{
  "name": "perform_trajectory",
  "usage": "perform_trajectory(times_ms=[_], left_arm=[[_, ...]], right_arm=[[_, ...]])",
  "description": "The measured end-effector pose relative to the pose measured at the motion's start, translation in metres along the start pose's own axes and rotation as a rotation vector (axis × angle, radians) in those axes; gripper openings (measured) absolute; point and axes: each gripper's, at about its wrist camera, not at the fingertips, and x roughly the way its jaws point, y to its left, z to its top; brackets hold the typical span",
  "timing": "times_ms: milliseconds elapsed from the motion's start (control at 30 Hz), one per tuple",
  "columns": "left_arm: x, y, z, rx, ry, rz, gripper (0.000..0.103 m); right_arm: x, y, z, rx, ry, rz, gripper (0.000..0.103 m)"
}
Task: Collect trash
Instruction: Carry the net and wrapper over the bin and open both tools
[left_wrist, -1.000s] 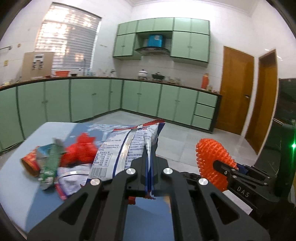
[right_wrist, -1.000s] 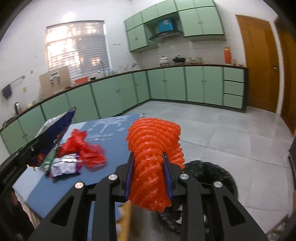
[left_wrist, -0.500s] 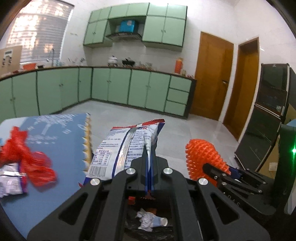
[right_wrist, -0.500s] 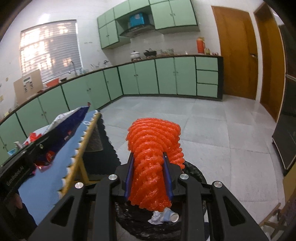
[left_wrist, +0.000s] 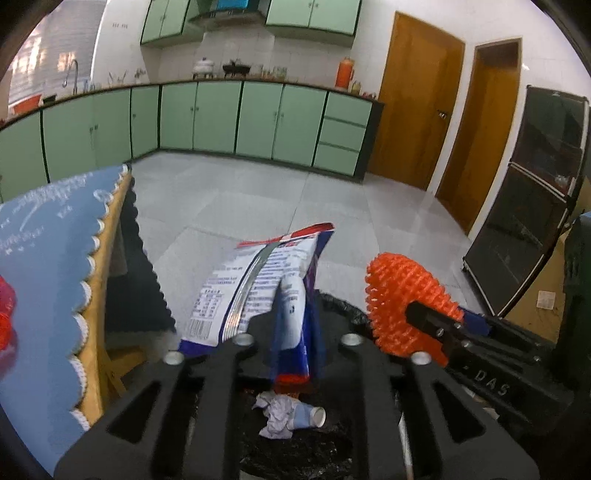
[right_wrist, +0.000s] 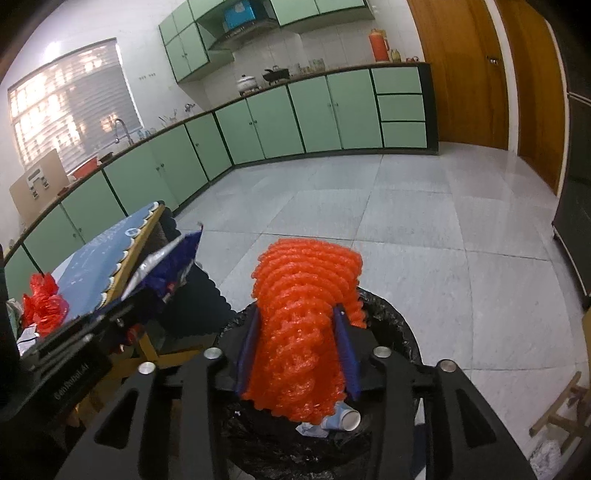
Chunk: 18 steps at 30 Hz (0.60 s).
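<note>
Left wrist view: the left gripper (left_wrist: 295, 332) is seen over the black-lined trash bin (left_wrist: 295, 458), its jaws opening around the blue-and-white snack bag (left_wrist: 258, 280), which stands loosely between them and appears no longer pinched. A crumpled tissue and paper cup (left_wrist: 291, 410) are seen in the bin directly beneath. 1 second ago the bag was clamped flat above the blue-covered table (left_wrist: 44, 258); the table has since slid to the left edge of the picture.

Right wrist view: the right gripper (right_wrist: 299, 350) is likewise positioned over the bin, its jaws opening with the orange foam net (right_wrist: 303, 317) between the blue pads, seemingly about to slip free. Earlier the net was squeezed narrower. Both releases are judged under way; red wrappers (right_wrist: 42, 302) remain on the table for collection.
</note>
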Motion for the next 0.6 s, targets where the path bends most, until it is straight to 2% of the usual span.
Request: perform_trajectory(times_ms=[100, 167, 433, 500, 600], left_arm=[[0.003, 0.002, 0.001, -0.017, 0.007, -0.011, 0.032], [0.000, 0.004, 0.003, -0.021, 0.001, -0.021, 0.039], [-0.017, 0.018, 0.017, -0.046, -0.043, -0.008, 0.039], [-0.035, 0.029, 0.024, -0.060, -0.077, 0.001, 0.041], [-0.066, 0.044, 0.032, -0.064, -0.139, 0.039, 0.047]], right_arm=[[0.004, -0.004, 0.005, 0.005, 0.004, -0.003, 0.045], [0.007, -0.004, 0.008, 0.010, 0.014, 0.006, 0.051], [0.000, -0.003, 0.010, 0.023, 0.005, 0.014, 0.054], [-0.010, -0.001, 0.013, 0.032, -0.016, 0.023, 0.055], [-0.027, 0.010, 0.018, 0.019, -0.054, 0.030, 0.061]])
